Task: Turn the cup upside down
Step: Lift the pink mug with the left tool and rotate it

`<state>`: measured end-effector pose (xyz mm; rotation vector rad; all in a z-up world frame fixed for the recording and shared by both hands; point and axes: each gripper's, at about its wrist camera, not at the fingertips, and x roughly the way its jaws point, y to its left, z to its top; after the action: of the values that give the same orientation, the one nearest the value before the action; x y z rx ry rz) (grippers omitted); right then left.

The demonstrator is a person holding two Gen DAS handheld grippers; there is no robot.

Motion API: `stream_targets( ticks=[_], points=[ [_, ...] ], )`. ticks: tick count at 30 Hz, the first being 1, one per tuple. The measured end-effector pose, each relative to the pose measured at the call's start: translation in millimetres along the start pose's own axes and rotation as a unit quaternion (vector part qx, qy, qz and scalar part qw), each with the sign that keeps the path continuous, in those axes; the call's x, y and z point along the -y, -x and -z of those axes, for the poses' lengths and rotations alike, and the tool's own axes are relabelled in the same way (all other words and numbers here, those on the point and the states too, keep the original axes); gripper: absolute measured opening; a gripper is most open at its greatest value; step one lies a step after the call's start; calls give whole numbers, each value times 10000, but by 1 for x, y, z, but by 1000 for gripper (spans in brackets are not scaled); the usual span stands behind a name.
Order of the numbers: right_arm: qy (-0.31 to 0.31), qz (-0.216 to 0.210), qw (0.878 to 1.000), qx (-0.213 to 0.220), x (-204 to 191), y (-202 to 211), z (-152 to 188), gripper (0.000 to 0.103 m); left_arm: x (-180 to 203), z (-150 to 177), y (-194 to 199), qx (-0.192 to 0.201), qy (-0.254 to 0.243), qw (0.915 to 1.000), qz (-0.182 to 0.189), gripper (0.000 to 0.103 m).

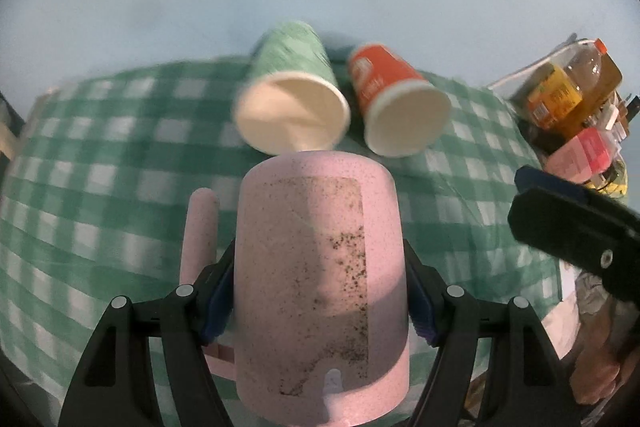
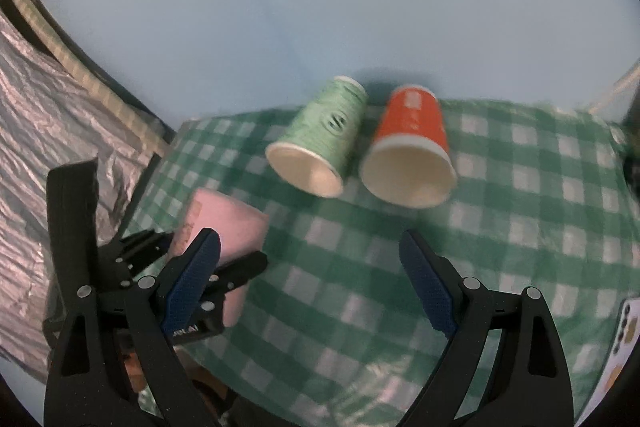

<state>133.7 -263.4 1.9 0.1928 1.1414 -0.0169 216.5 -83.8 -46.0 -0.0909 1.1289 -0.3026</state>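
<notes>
Between my left gripper's point(image 1: 320, 291) blue pads sits the pink cup point(image 1: 320, 279); the jaws are closed onto its two side walls, so the opening equals the cup's width. The cup is held clear above the green checked tablecloth point(image 1: 100, 167), its handle point(image 1: 199, 235) projecting past the left finger. A rectangular patch of dark adhesive residue marks the wall facing the camera. Which end of the cup points down cannot be determined from these views.

Ahead of the left jaws, two paper cups lie on their sides with their mouths toward me: the green paper cup point(image 1: 292, 95) just beyond the pink cup's far end, the orange paper cup point(image 1: 396, 99) beside it to the right. Farther right, at the cloth's edge, stands a bottle point(image 1: 568, 87) of amber liquid.

My right gripper point(image 2: 310, 247) stands wide open and holds nothing; bare tablecloth shows between its fingers. Left of those jaws, the pink cup appears in the left gripper's grasp. Ahead lie the same two paper cups.
</notes>
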Motion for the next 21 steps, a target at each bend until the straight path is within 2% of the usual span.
stream_targets(
  ticks=[9, 16, 21],
  points=[
    [-213, 255, 9992, -241, 33, 0, 33, 90, 22, 10, -25, -245, -101, 9996, 99, 74],
    [-295, 300, 9985, -349, 41, -6, 42, 90, 25, 15, -42, -405, -99, 9991, 97, 74],
    [-296, 267, 9985, -363, 41, -8, 43, 90, 25, 15, -37, -458, -161, 9988, 79, 75]
  ],
)
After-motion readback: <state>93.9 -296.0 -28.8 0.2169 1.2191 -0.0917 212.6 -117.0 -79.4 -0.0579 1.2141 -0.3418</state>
